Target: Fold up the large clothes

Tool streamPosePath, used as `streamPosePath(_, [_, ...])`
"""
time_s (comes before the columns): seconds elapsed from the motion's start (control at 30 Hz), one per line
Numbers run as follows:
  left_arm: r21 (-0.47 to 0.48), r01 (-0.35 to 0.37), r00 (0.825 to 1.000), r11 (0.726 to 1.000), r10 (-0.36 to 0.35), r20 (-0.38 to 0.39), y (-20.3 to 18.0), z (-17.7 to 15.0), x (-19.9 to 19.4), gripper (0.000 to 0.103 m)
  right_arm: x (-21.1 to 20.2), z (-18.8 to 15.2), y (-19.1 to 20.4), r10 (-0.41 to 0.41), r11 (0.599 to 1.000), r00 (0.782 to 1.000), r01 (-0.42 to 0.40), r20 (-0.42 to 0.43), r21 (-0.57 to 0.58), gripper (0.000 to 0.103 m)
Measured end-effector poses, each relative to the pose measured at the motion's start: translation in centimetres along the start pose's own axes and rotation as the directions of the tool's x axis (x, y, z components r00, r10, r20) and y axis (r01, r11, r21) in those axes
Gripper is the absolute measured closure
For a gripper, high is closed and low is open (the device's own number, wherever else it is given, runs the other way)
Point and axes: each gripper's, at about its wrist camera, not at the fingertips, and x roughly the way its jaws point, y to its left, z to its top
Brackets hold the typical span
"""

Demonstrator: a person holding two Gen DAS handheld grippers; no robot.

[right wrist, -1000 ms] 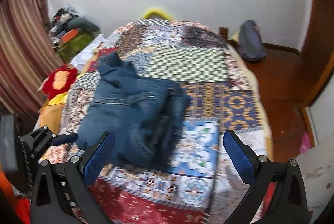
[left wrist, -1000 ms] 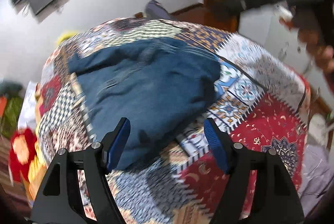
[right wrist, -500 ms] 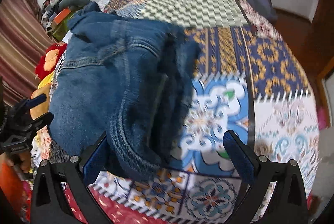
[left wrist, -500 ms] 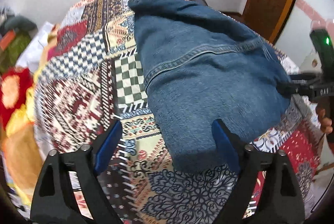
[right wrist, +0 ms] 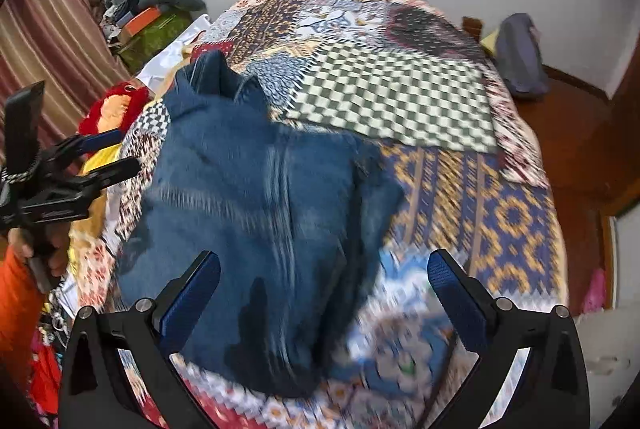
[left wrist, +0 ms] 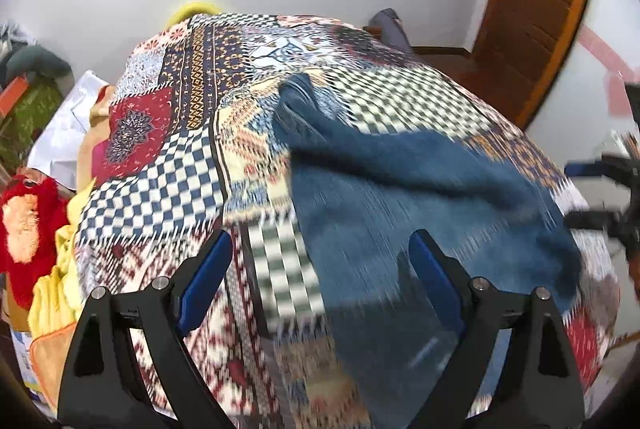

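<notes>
Folded jeans (right wrist: 256, 213) are seen on the bed (right wrist: 500, 213) ahead of both tongs, left (left wrist: 320, 281) and right (right wrist: 324, 297), each held apart, gripping nothing.

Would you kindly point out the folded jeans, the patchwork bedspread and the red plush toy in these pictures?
folded jeans (right wrist: 256, 213): right wrist view, middle of the denim bundle.
patchwork bedspread (right wrist: 400, 93): right wrist view, green checkered patch.
red plush toy (left wrist: 28, 225): left wrist view, its red fur.

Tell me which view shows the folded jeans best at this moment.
The right wrist view: the jeans lie nearly whole on the quilt, though motion blurs them. The left wrist view shows the jeans blurred too, with their near end running behind the open left tool and out of frame.
</notes>
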Motion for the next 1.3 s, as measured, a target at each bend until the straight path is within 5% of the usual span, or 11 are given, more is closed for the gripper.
streamPosePath(0.17, [-0.082,0.08,0.997,0.993,-0.081,-0.002,1.2,4.0,4.4,0.013,5.4,2.9,-1.2,0.031,0.999,0.996,-0.028,-0.083,0.04,0.0])
streamPosePath(0.43, [-0.081,0.071,0.994,0.994,-0.077,-0.081,-0.1,5.4,10.3,0.012,8.8,1.3,-7.4,0.19,0.962,0.976,-0.164,-0.103,0.22,0.0])
streamPosePath(0.6, [-0.079,0.075,0.995,0.994,-0.079,-0.055,0.6,5.1,7.9,0.013,7.8,-0.3,-9.9,0.199,0.934,0.973,-0.153,-0.113,0.323,0.0])
streamPosePath(0.77, [-0.041,0.027,0.999,0.999,-0.028,-0.018,1.4,3.8,3.0,0.013,3.6,-0.1,-8.0,0.072,0.978,0.996,-0.058,-0.061,0.202,0.0])
streamPosePath(1.03, [-0.013,0.054,0.997,0.998,-0.055,-0.055,1.1,-2.0,-1.5,0.012,0.7,-0.4,-2.9,0.091,0.991,0.996,-0.092,0.013,0.094,0.0])
streamPosePath(1.13, [-0.028,0.149,0.983,0.988,-0.151,-0.101,0.3,-4.4,-1.3,0.012,1.5,-1.1,-0.5,0.102,0.994,0.995,-0.101,-0.008,0.041,0.0])
streamPosePath(1.3, [-0.188,0.278,0.931,0.942,-0.312,-0.188,0.3,-6.8,1.2,0.012,4.9,-2.9,0.3,0.05,0.999,0.994,-0.049,-0.099,0.007,0.0])
